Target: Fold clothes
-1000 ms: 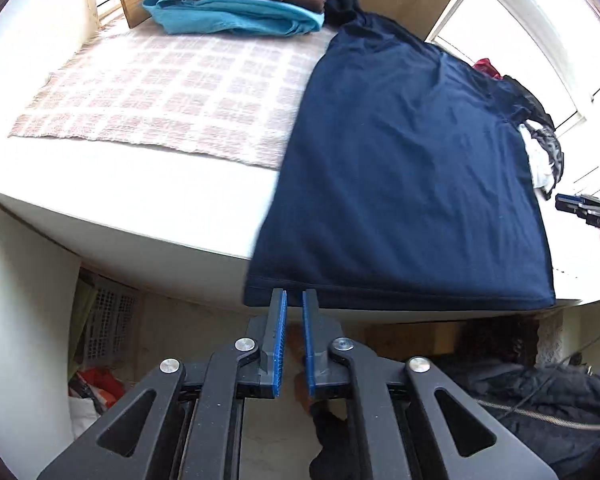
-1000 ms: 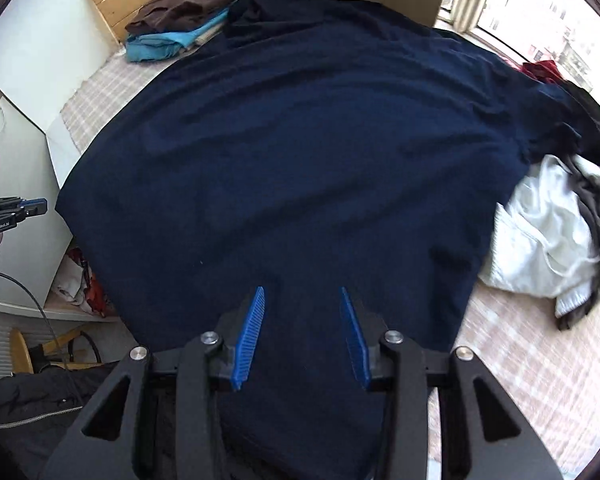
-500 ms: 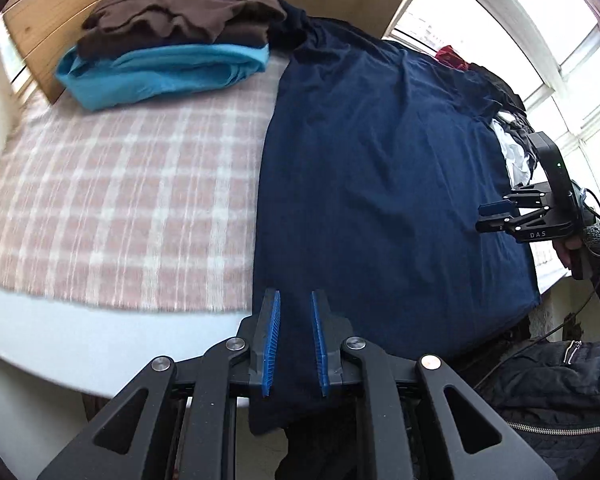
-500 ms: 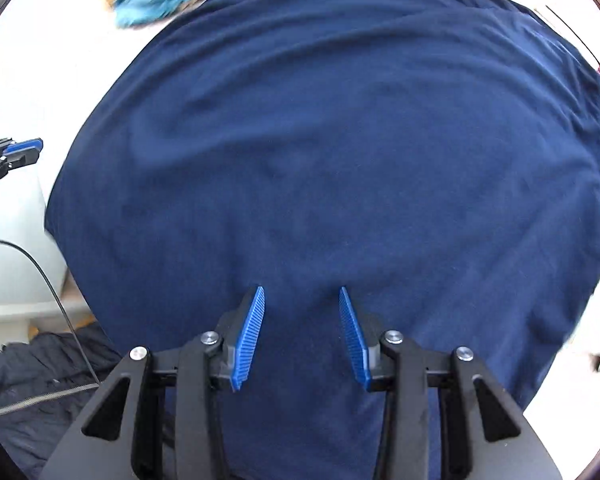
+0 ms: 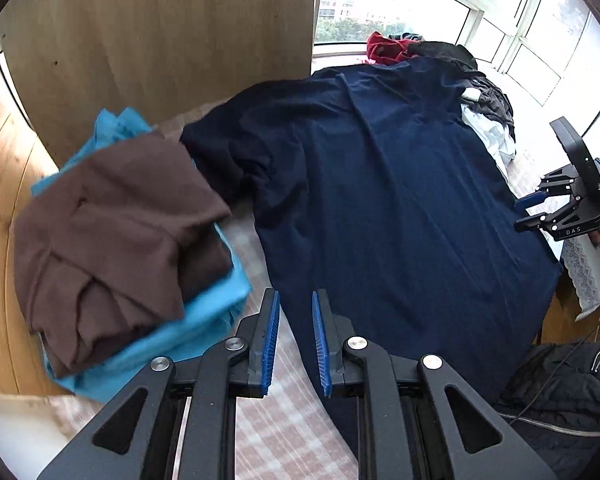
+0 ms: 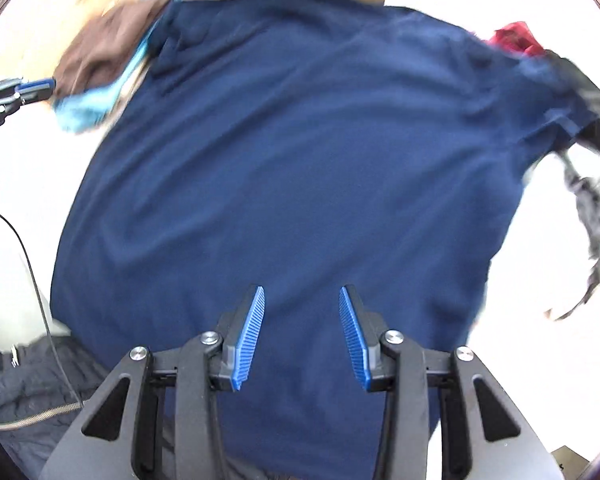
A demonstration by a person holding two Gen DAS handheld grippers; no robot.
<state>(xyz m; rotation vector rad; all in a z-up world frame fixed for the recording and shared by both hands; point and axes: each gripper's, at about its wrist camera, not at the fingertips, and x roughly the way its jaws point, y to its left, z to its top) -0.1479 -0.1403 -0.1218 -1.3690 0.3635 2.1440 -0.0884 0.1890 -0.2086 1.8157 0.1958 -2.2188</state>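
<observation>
From the left wrist, the left gripper (image 5: 293,340) is hovering slightly open and empty over the navy shirt (image 5: 396,208) lying flat on the bed beside the folded pile (image 5: 120,232). Right wrist view: right gripper (image 6: 302,332) is hanging partly open above the shirt's middle, gripping nothing
</observation>
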